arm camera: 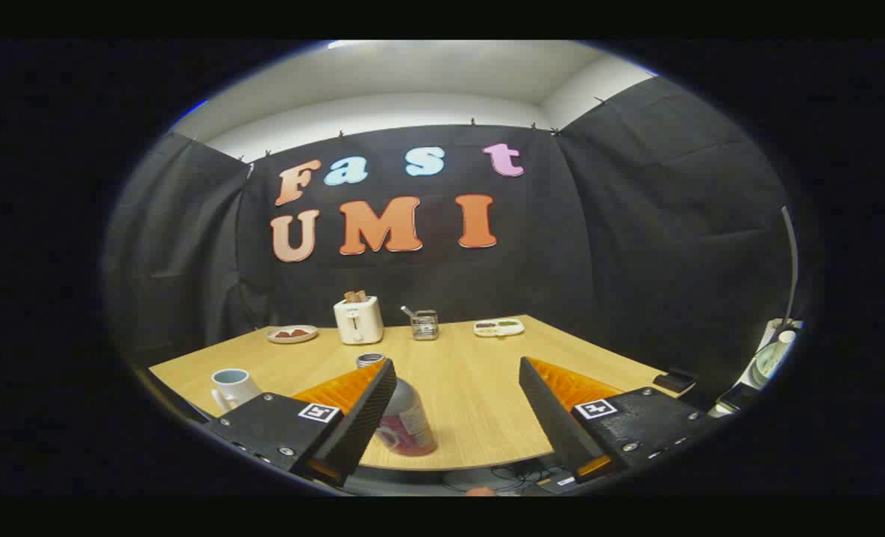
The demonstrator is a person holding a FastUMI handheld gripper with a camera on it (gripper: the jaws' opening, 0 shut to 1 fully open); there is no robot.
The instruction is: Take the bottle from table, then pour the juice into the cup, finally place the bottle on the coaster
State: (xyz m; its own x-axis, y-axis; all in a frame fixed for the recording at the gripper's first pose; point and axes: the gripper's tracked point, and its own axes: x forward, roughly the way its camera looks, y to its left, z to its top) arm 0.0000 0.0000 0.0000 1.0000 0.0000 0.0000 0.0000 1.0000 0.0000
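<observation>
A juice bottle (405, 418) with a silver cap and a red label stands on the wooden table (480, 395), near its front edge. My gripper (457, 373) is open, fingers spread wide. The left finger (360, 403) overlaps the bottle's left side, so part of the bottle is hidden; the bottle sits just inside that finger, far from the right finger (554, 403). A pale cup (231, 386) stands on the table to the left of the left finger.
At the table's back stand a white toaster (358, 319) with toast in it, a plate (292, 333) with brown food, a small wire holder (424, 324) and a flat white tray (498, 327). A small dark object (674, 381) lies at the table's right edge.
</observation>
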